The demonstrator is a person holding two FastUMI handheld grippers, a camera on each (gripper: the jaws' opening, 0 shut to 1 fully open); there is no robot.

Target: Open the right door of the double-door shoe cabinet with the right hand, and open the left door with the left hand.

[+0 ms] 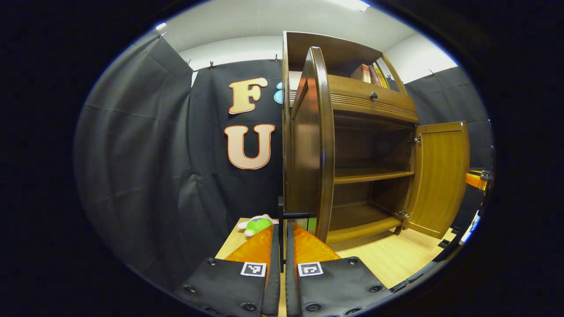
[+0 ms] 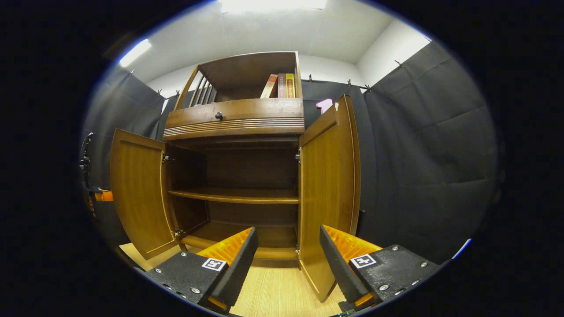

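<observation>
Already both cabinet doors stood open.
Left gripper (image 1: 282,233) was clamped on the left door (image 1: 313,145) handle (image 1: 296,215); right gripper (image 2: 288,246) gaped empty before the right door (image 2: 328,189).

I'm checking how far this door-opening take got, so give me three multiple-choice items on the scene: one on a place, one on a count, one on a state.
1. Where is the plush toy?
A. on the floor left of the cabinet
B. on the middle shelf
C. beside the books

2. How many cabinet doors stand open?
A. none
B. one
C. two

3. How is the left gripper?
A. wide open
C. holding the toy
B. shut on the left door's handle

Answers:
1 A, the left gripper view shows it low beside the cabinet.
2 C, the left door and right door both swing outward.
3 B, its fingers close around the dark bar.
</observation>
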